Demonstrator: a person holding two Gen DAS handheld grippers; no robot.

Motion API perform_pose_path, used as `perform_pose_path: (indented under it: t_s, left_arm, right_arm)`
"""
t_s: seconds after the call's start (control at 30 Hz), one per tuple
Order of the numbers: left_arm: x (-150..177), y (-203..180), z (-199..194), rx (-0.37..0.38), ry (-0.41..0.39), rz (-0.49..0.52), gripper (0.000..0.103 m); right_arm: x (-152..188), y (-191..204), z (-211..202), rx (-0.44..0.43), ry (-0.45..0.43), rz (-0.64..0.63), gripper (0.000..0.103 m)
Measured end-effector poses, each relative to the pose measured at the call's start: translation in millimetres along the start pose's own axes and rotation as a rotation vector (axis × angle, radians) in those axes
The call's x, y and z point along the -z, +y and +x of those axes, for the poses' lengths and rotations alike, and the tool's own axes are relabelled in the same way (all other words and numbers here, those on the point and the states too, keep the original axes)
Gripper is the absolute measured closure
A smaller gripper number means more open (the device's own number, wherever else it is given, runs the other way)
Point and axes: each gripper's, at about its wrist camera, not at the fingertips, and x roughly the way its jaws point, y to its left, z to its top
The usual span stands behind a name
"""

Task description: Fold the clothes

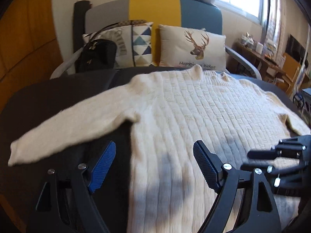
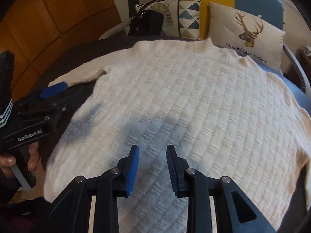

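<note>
A cream knitted sweater (image 1: 190, 112) lies flat on a dark surface, collar toward the pillows. Its left sleeve (image 1: 64, 134) stretches out to the left. My left gripper (image 1: 154, 151) is open wide and empty, above the sweater's lower left edge. My right gripper (image 2: 153, 155) is open with a narrower gap and empty, above the sweater's (image 2: 184, 101) lower middle. The right gripper also shows at the right edge of the left wrist view (image 1: 258, 155). The left gripper shows at the left of the right wrist view (image 2: 52, 91), near the sleeve.
A dark cover (image 1: 48, 97) lies under the sweater. Behind it stand a deer pillow (image 1: 194, 46), a triangle-pattern pillow (image 1: 141, 44) and a black handbag (image 1: 97, 56) against a grey, yellow and blue backrest (image 1: 155, 9). A cluttered wooden desk (image 1: 262, 58) is at the right.
</note>
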Motion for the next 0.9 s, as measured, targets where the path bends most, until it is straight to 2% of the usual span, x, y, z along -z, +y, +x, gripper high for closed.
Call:
perform_pose_path:
  t_s: [0.07,0.1,0.17,0.23,0.33,0.43,0.5,0.53,0.57,0.6,0.63,0.77,0.9]
  left_arm:
    - [-8,-1,18,-0.007,0.026,0.015,0.018]
    - [-11,-1,27,-0.01,0.039,0.023,0.018]
    - [-19,-2,45,-0.016,0.065,0.038,0.01]
    - [-26,-1,61,-0.022,0.087,0.045,0.007]
    - [-27,13,52,-0.023,0.06,-0.01,0.009]
    - [-25,15,34,-0.026,0.002,-0.025,0.011]
    - [-25,8,27,-0.047,-0.018,0.016,0.011]
    - [-26,6,24,-0.053,-0.025,0.029,0.017]
    - [-30,10,17,-0.027,-0.042,0.019,0.022]
    - [-34,15,13,-0.012,-0.053,0.01,0.022]
    - [-37,22,20,-0.03,-0.048,0.003,0.022]
    - [-51,52,46,-0.102,-0.029,-0.025,0.022]
    - [-64,82,72,-0.174,-0.009,-0.053,0.022]
  right_arm:
    - [4,3,12,0.042,0.028,-0.032,0.075]
    - [10,3,9,0.048,-0.001,-0.059,0.076]
    - [22,3,6,0.072,-0.014,-0.089,0.076]
    - [27,-4,1,0.052,-0.014,-0.074,0.076]
    - [16,-18,-7,-0.025,-0.002,0.027,0.076]
    - [0,-22,-17,0.012,-0.051,0.022,0.076]
    - [1,-28,-3,0.055,0.009,0.017,0.074]
    - [-1,-30,-2,0.049,0.018,0.014,0.074]
    - [-4,-31,-3,0.039,0.022,0.012,0.074]
    - [-7,-32,-3,0.028,0.026,0.009,0.074]
    - [-10,-33,-4,0.017,0.03,0.007,0.074]
    - [-65,-27,-5,-0.006,-0.045,-0.037,0.074]
    - [-137,-21,25,-0.033,-0.115,-0.063,0.074]
